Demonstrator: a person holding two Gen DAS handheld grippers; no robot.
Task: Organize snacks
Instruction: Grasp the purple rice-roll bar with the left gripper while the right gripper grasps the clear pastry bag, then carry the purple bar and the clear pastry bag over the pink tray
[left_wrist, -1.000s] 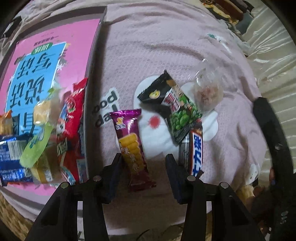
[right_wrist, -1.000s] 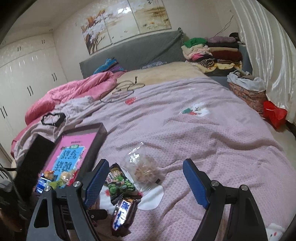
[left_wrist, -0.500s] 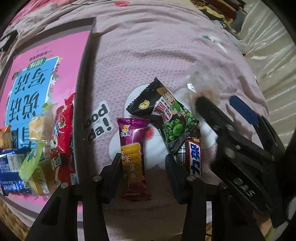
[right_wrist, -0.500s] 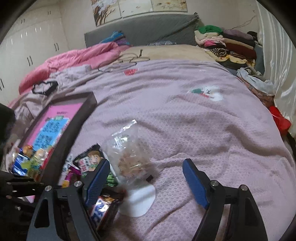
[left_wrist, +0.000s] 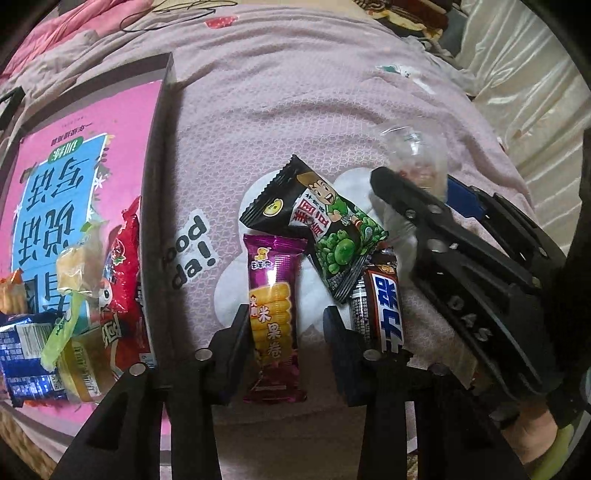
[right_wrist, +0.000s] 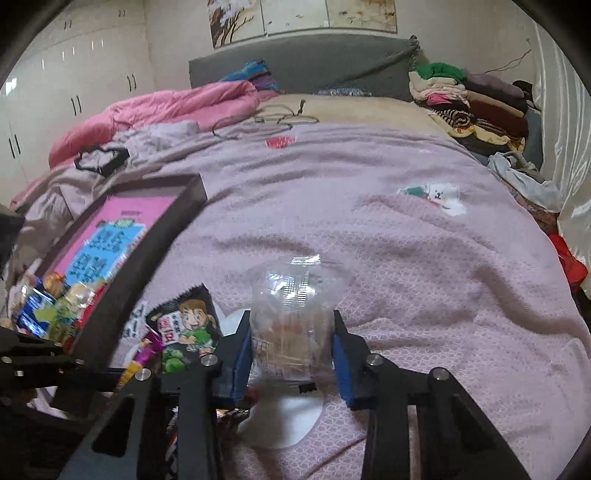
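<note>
I'm partway through sorting: several snacks already lie heaped in the dark-rimmed tray (left_wrist: 157, 206) with the pink printed sheet in its bottom, and four are still out on the mauve bedspread (left_wrist: 295, 92) beside it. I count one purple corn-roll wrapper (left_wrist: 273, 314), one black green-pea packet (left_wrist: 325, 225), one dark chocolate bar (left_wrist: 380, 314) and one clear bag of biscuits (right_wrist: 291, 325). In the tray I make out roughly five or six packets, among them a blue one, a red one and some yellowish ones, but they overlap too much for a firm count. My left gripper (left_wrist: 284, 332) has just been narrowing around the purple wrapper, its fingers either side, one touching the edge, not yet squeezing as far as I can tell. My right gripper (right_wrist: 291, 343) has just closed in on the clear bag and its blue pads press its sides. All four pieces still need moving into the tray.
</note>
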